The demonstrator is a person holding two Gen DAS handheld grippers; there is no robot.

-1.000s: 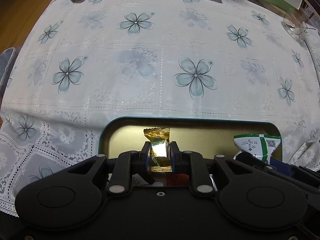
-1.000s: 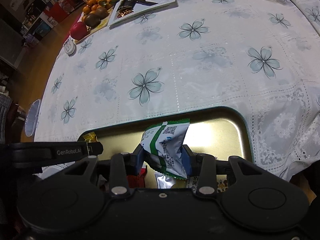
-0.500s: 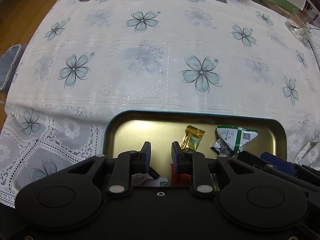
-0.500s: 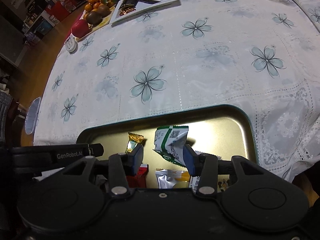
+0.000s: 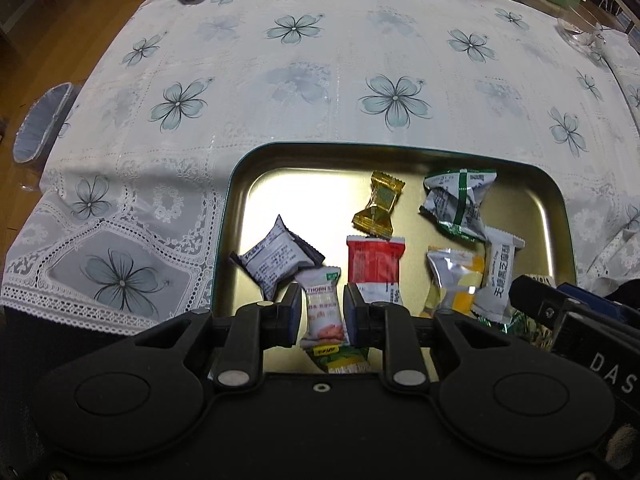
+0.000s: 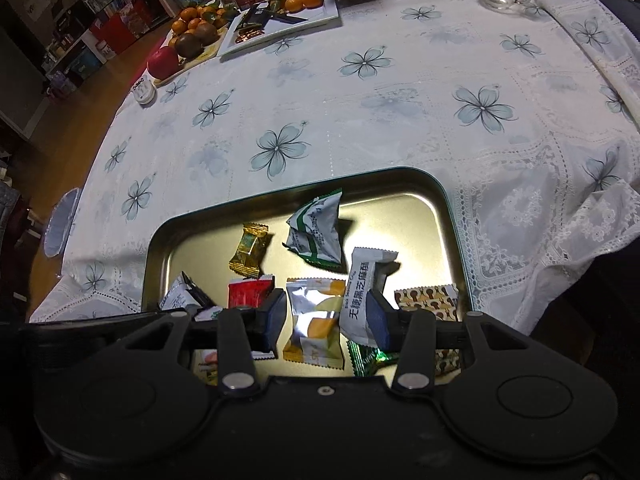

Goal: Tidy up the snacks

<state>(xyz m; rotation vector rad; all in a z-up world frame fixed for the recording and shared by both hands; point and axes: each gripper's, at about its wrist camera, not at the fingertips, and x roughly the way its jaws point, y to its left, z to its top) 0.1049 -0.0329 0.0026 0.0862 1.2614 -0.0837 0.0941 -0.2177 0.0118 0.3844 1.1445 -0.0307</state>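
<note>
A flowered cloth covers the surface (image 5: 340, 92), and at its near edge sits a gold tray (image 5: 554, 216) holding the snacks. The gold candy (image 5: 380, 210) and green pack (image 5: 460, 204) lie towards the tray's far rim, apart from each other. The left claw (image 5: 322, 312) hangs slightly open over a white bar (image 5: 322, 300), gripping nothing; the right claw (image 6: 326, 316) stands wider, empty, over a yellow pouch (image 6: 316, 320). The packs near the tray's near edge overlap, so a closing claw could pinch two wrappers, or slip off the slick foil.
</note>
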